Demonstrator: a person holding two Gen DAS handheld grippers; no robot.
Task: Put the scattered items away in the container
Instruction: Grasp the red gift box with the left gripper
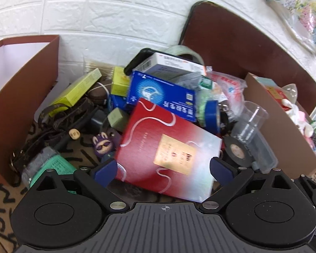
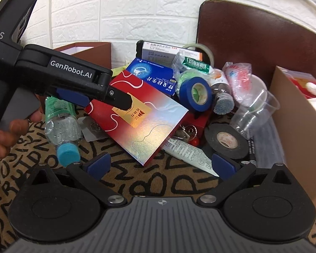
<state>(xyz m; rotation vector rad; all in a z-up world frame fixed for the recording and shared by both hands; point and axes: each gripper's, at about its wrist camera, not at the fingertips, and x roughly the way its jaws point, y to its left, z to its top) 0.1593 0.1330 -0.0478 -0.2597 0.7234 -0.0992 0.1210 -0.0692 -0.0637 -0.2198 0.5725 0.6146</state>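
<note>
Your left gripper point(image 1: 163, 171) has its fingers spread wide around the red box point(image 1: 168, 149), while your right gripper point(image 2: 161, 165) hangs wide open and holds nothing.

In the right wrist view, one dark finger point(image 2: 121, 102) of the left gripper lies on the box's gold label, yet whether both pads press its sides you cannot tell. The red box leans tilted on the heap of scattered items on the letter-patterned worktop point(image 2: 137, 181), just in front of the blue medicine box point(image 1: 161, 93). The brown cardboard container point(image 1: 284, 130) stands to the right, already holding things. Near the red box lie the blue tape roll point(image 2: 196, 93), the black tape roll point(image 2: 226, 140) and a water bottle point(image 2: 62, 126).
</note>
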